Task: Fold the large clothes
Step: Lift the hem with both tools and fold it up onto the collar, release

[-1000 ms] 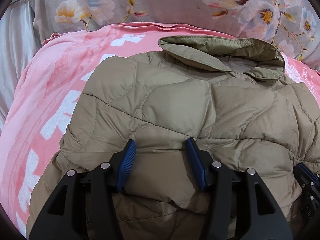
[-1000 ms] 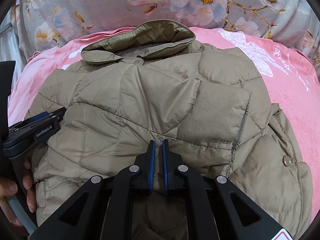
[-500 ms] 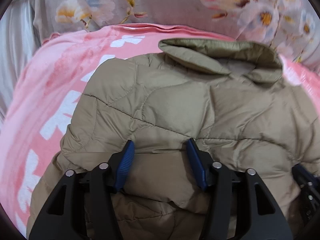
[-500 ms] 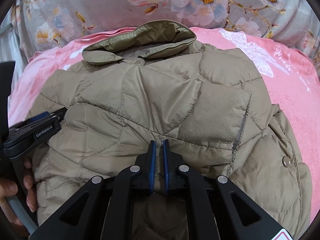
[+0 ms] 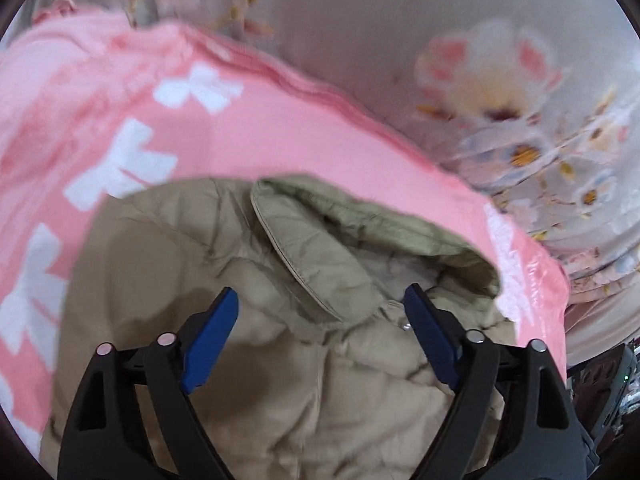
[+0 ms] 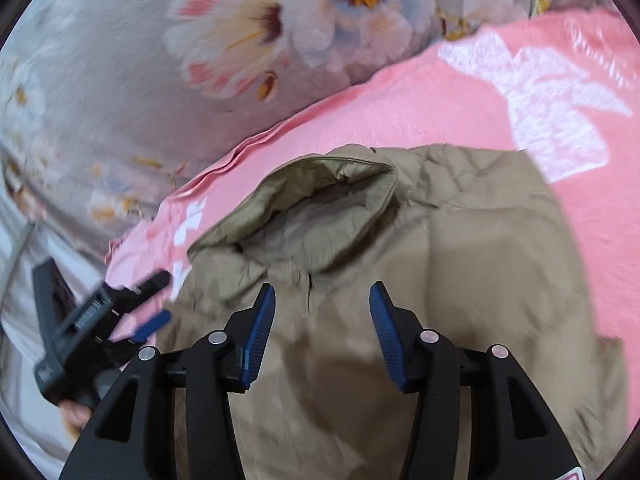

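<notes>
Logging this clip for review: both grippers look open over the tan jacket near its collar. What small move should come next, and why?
Probably lower the left gripper and right gripper onto the quilted jacket just below the collar and close on fabric. Both stand open, holding nothing, and the jacket lies loose on the pink blanket, so no fold can go on without a fresh grip.

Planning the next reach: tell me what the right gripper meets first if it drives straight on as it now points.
Probably the jacket just below its collar: the open right gripper points there, fingers apart. The frame is blurred and depth unclear, so contact height is uncertain.
</notes>
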Available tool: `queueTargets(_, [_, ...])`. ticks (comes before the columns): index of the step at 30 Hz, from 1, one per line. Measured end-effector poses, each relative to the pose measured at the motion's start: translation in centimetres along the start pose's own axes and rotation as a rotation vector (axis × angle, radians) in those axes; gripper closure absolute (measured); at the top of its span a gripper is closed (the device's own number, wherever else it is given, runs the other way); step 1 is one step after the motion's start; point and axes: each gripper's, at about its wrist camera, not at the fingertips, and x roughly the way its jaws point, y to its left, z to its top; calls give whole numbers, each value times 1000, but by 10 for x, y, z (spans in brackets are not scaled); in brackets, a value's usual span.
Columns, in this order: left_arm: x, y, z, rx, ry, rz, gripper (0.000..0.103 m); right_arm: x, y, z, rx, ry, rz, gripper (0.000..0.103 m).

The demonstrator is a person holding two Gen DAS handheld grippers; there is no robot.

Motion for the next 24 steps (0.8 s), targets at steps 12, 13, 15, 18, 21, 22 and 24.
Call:
queueTargets(12, [32, 4, -26, 165, 3, 95, 88, 43, -10, -7, -110, -17, -124, 100])
queueTargets(13, [37, 5, -30, 181, 3, 104, 89, 50, -12, -11, -124, 3, -148, 101])
queueTargets(15, [42, 5, -35, 206, -11, 124, 89, 57, -12, -14, -144, 9, -173, 101])
queueTargets(18, [47, -2, -41, 257, -30, 177, 89, 63, -5, -18, -201, 2, -230, 102])
queueTargets(21, [50, -4, -45, 280, -46, 205, 89, 67, -5, -22, -219, -8, -256, 103])
queueTargets(22, [51, -4, -45, 280, -49, 207, 88, 68, -5, -23, -218, -12, -257, 103])
queueTargets(24, [52, -3, -46, 277, -52, 204, 88, 67, -6, -24, -218, -16, -256, 103])
